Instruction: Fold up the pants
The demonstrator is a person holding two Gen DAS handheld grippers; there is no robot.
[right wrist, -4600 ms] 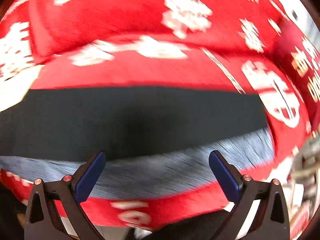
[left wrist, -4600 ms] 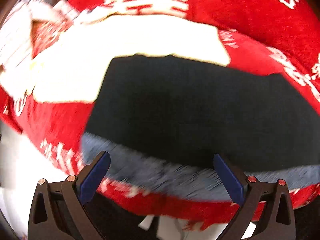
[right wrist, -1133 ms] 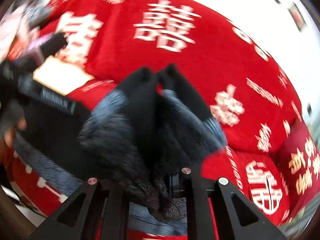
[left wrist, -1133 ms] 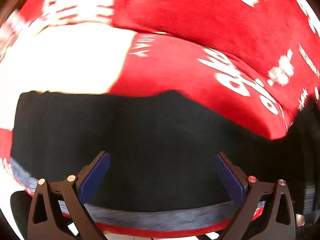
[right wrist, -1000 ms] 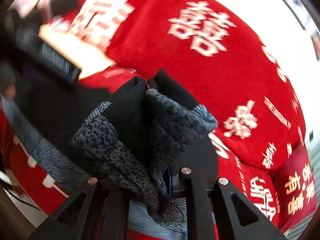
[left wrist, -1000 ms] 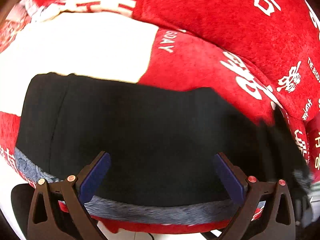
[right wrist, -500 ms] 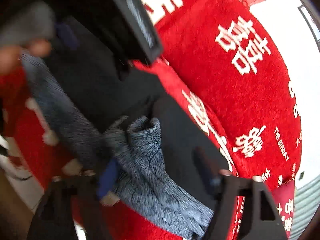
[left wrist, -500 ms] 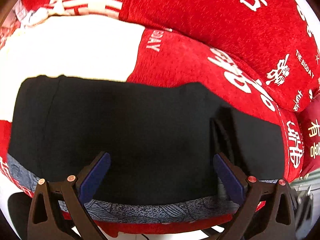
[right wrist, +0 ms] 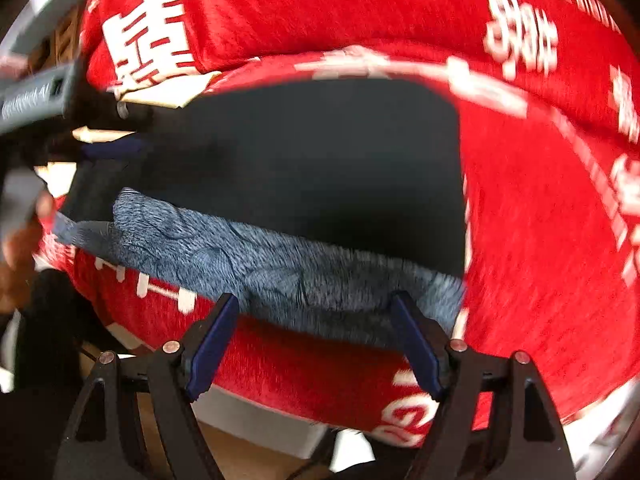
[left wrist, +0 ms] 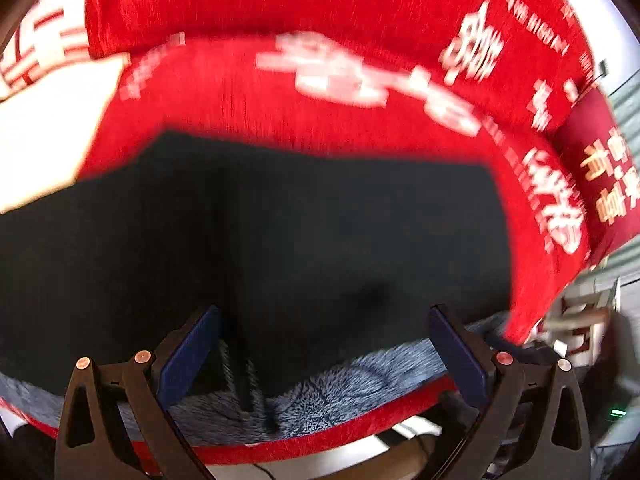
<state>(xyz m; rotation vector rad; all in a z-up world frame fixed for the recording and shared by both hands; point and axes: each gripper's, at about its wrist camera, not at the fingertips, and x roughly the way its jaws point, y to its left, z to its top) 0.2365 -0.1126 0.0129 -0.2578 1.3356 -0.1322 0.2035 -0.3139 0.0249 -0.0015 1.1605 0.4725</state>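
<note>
L gripper [left wrist: 320, 344]: jaws spread wide, nothing between pads; hovers over near edge of pants, w/ a dark fold line running down by its L finger.
Pants [left wrist: 304, 232]: black, lying flat on red sofa cover [left wrist: 360, 12]; fuzzy blue-grey lining [right wrist: 256, 256] showing along the near edge.
R gripper [right wrist: 316, 336]: jaws apart, empty; tips just at the lining strip's front edge.
Far L in R view: other gripper body + a hand [right wrist: 16, 248], blurred.
Sofa cover: white characters printed on it, blurry.
</note>
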